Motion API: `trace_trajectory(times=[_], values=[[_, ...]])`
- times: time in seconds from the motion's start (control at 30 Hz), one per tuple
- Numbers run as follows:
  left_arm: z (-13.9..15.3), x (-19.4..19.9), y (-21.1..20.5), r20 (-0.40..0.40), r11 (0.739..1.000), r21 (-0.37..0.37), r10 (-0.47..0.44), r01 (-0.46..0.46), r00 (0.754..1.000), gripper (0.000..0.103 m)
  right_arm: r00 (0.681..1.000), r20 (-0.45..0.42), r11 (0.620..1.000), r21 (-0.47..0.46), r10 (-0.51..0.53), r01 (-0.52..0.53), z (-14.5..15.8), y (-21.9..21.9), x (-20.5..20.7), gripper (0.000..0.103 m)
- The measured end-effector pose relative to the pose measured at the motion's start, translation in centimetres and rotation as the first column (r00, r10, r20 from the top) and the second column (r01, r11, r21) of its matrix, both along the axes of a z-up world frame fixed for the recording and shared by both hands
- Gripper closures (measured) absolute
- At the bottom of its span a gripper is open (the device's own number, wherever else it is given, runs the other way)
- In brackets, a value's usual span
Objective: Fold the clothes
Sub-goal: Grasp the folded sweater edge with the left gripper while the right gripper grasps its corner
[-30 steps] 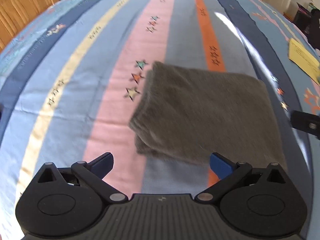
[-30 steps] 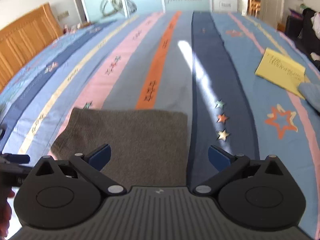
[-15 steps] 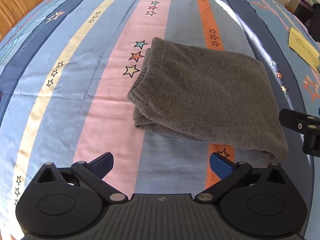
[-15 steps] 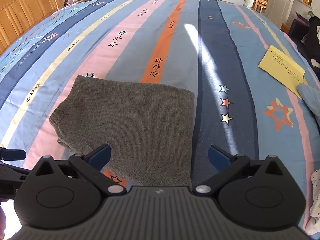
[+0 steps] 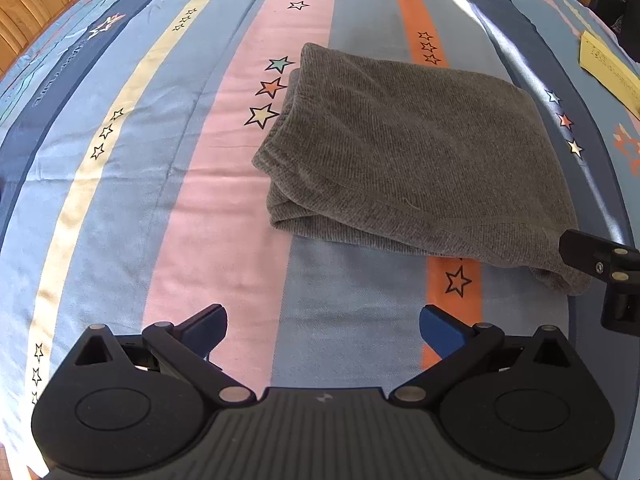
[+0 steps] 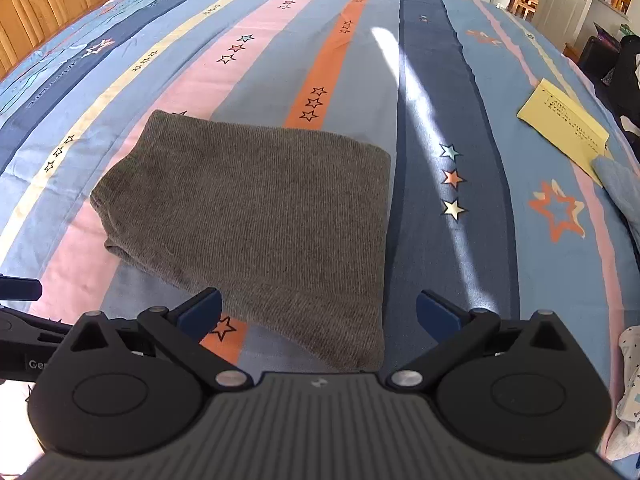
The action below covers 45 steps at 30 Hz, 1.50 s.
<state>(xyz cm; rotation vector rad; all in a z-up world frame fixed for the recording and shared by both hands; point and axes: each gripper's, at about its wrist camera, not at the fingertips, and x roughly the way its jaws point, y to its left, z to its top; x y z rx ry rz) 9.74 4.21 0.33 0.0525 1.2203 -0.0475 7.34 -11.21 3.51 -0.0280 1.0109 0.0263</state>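
A grey knitted garment (image 5: 408, 148), folded into a thick rectangle, lies flat on the striped bedspread (image 5: 140, 160). It also shows in the right wrist view (image 6: 260, 216). My left gripper (image 5: 323, 330) is open and empty, held above the bed just short of the garment's near edge. My right gripper (image 6: 318, 312) is open and empty, above the garment's near right corner. The right gripper's body (image 5: 608, 276) shows at the right edge of the left wrist view, beside the garment's corner.
A yellow paper sheet (image 6: 564, 124) lies on the bed to the right, with a light blue cloth (image 6: 620, 188) beside it. A wooden headboard (image 6: 48, 12) stands at the far left. White patterned fabric (image 6: 632, 384) lies at the right edge.
Both grippers have pulled back and risen from the garment, which now lies farther ahead. Both stay open and empty.
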Motion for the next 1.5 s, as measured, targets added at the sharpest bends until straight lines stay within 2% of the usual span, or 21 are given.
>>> trace_trajectory(times=[0.1, 0.17, 0.2, 0.27, 0.3, 0.33, 0.37, 0.47, 0.6, 0.67, 0.8, 0.83, 0.9, 1.0, 1.1, 1.17, 1.5], values=[[1.0, 0.2, 1.2, 0.037, 0.995, -0.101, 0.021, -0.017, 0.999, 0.001, 0.999, 0.046, 0.997, 0.076, 0.004, -0.007, 0.9, -1.0, -0.4, 0.000], [2.0, 0.5, 3.3, 0.098, 0.973, -0.220, 0.091, -0.067, 0.991, 0.001, 0.991, 0.134, 0.969, 0.248, -0.010, -0.024, 1.9, -3.5, -0.8, 0.000], [2.2, 0.7, 4.7, 0.126, 0.958, -0.264, 0.147, -0.110, 0.981, 0.001, 0.985, 0.171, 0.932, 0.359, -0.005, -0.058, 2.1, -5.3, -0.8, 0.000], [2.5, 0.9, 7.2, 0.168, 0.922, -0.340, 0.252, -0.184, 0.953, 0.001, 0.981, 0.191, 0.813, 0.575, -0.020, -0.095, 1.0, -9.0, -0.3, 0.000], [2.2, 1.1, 7.9, 0.170, 0.915, -0.350, 0.272, -0.200, 0.947, 0.001, 0.983, 0.176, 0.739, 0.668, -0.043, -0.087, -0.1, -10.9, 0.1, 0.000], [1.7, 1.2, 8.3, 0.164, 0.915, -0.349, 0.272, -0.202, 0.948, 0.001, 0.989, 0.122, 0.669, 0.742, -0.083, -0.035, -1.5, -12.7, 0.6, 0.000], [1.3, 1.3, 8.7, 0.158, 0.915, -0.349, 0.273, -0.205, 0.949, 0.001, 0.990, 0.076, 0.621, 0.784, -0.116, 0.013, -3.0, -14.1, 0.9, 0.000], [-0.3, 1.3, 9.3, 0.130, 0.900, -0.379, 0.281, -0.215, 0.951, 0.001, 0.991, 0.015, 0.568, 0.820, -0.134, 0.064, -6.4, -15.5, 1.2, 0.000], [-2.2, 1.1, 10.1, 0.093, 0.864, -0.440, 0.316, -0.245, 0.944, 0.001, 0.989, -0.015, 0.535, 0.840, -0.147, 0.092, -9.5, -15.9, 1.5, 0.000], [-2.8, 1.0, 10.3, 0.099, 0.858, -0.451, 0.322, -0.246, 0.942, 0.001, 0.988, -0.021, 0.512, 0.854, -0.152, 0.097, -10.6, -16.3, 1.9, 0.000], [-3.1, 1.6, 11.5, 0.143, 0.854, -0.464, 0.337, -0.238, 0.931, 0.001, 0.988, -0.052, 0.495, 0.861, -0.142, 0.117, -12.6, -17.1, 3.4, 0.000], [-3.2, 1.8, 11.8, 0.147, 0.851, -0.468, 0.340, -0.237, 0.929, 0.001, 0.990, -0.036, 0.491, 0.865, -0.135, 0.098, -12.7, -17.1, 3.7, 0.000], [-3.4, 2.3, 12.4, 0.146, 0.845, -0.479, 0.345, -0.239, 0.927, 0.001, 0.993, -0.036, 0.503, 0.860, -0.109, 0.087, -12.6, -16.7, 4.5, 0.000], [-3.8, 3.0, 12.6, 0.145, 0.845, -0.480, 0.339, -0.234, 0.929, 0.001, 0.997, -0.047, 0.545, 0.835, -0.054, 0.069, -12.1, -15.4, 6.2, 0.000], [-4.3, 3.5, 12.4, 0.151, 0.855, -0.469, 0.325, -0.222, 0.933, 0.001, 0.994, -0.088, 0.523, 0.845, -0.062, 0.107, -12.2, -14.9, 7.5, 0.000], [-4.6, 3.6, 12.4, 0.152, 0.850, -0.480, 0.321, -0.214, 0.935, 0.001, 0.991, -0.113, 0.505, 0.853, -0.064, 0.130, -12.4, -14.6, 8.2, 0.000], [-5.8, 5.6, 13.6, 0.131, 0.780, -0.586, 0.359, -0.220, 0.924, 0.001, 0.989, -0.138, 0.508, 0.856, 0.052, 0.092, -12.3, -12.4, 11.0, 0.000]])
